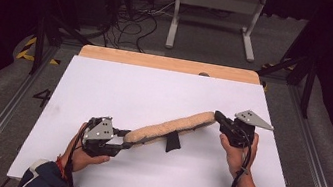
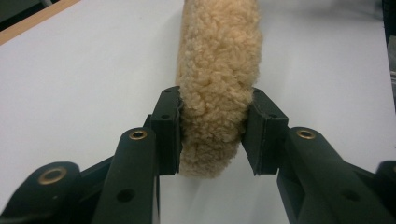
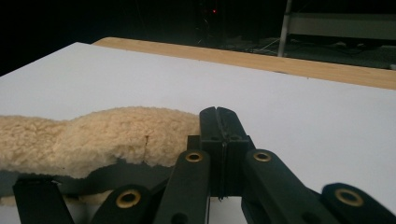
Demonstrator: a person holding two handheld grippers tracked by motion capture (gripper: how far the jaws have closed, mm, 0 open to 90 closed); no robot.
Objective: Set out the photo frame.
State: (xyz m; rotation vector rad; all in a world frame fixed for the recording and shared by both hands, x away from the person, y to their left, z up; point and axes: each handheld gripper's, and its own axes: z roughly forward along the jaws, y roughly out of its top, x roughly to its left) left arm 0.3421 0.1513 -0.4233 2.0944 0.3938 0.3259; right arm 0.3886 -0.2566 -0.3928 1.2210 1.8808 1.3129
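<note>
The left gripper (image 1: 119, 139) is clamped across the near end of a long tan fleece strap pad (image 1: 172, 126); in the left gripper view the pads (image 2: 166, 126) press into the pile on both sides. The pad runs diagonally across the white table (image 1: 120, 86), a black strap (image 1: 173, 141) hanging beneath its middle. At its far end, the right gripper (image 1: 219, 117) has its jaws pressed together, seemingly pinching the pad's edge.

A number 4 marked on the floor (image 1: 42, 97), left of the table (image 1: 106, 79)
</note>
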